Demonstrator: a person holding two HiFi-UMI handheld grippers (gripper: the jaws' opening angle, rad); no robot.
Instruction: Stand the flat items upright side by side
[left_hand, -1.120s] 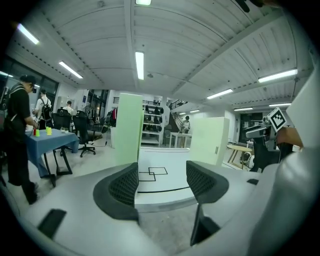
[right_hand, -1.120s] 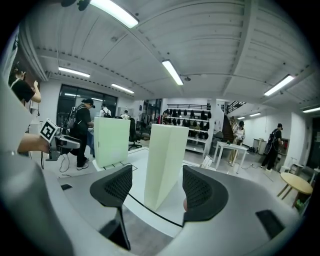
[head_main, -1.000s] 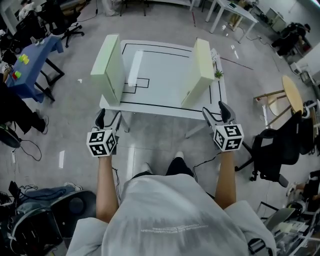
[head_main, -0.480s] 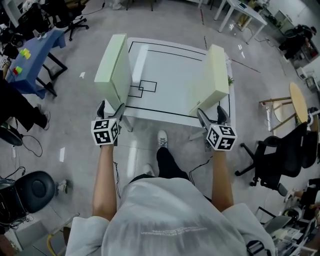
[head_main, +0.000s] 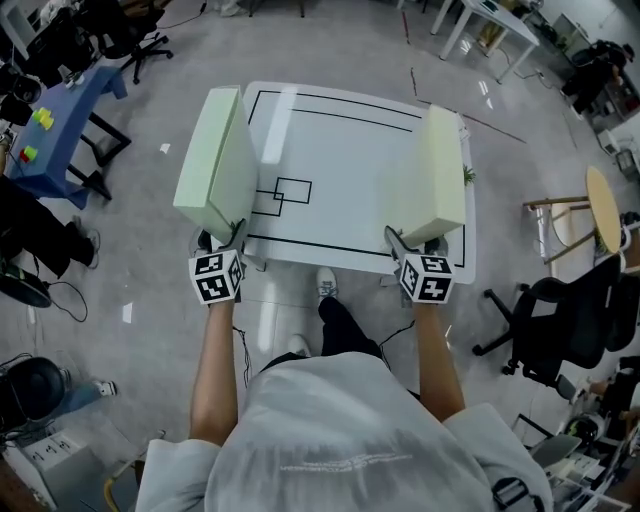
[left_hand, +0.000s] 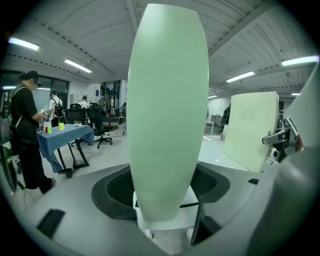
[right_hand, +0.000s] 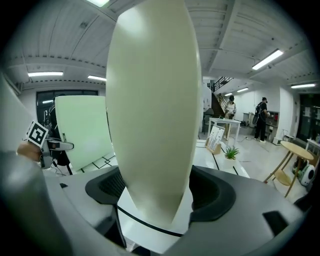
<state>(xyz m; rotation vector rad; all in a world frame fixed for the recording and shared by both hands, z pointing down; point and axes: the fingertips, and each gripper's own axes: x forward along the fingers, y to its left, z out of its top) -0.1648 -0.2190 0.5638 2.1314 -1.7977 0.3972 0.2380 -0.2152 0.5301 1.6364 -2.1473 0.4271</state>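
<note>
Two flat foam panels are upright on edge, their long axes running from the desk's (head_main: 340, 150) near edge toward its far edge, with broad faces turned to each other. The green panel (head_main: 215, 165) is over the left edge and the cream panel (head_main: 440, 180) over the right edge, well apart. I cannot tell whether they touch the desk.

The left gripper (head_main: 221, 237) pinches the green panel's near end, its jaws having just closed slightly. The right gripper (head_main: 411, 244) clasps the cream panel, its jaws having just widened.

One small plant (head_main: 468, 176) sits at the right edge just beside the cream panel. One black chair (head_main: 560, 320) and one blue table (head_main: 60, 115) stand on the floor.
</note>
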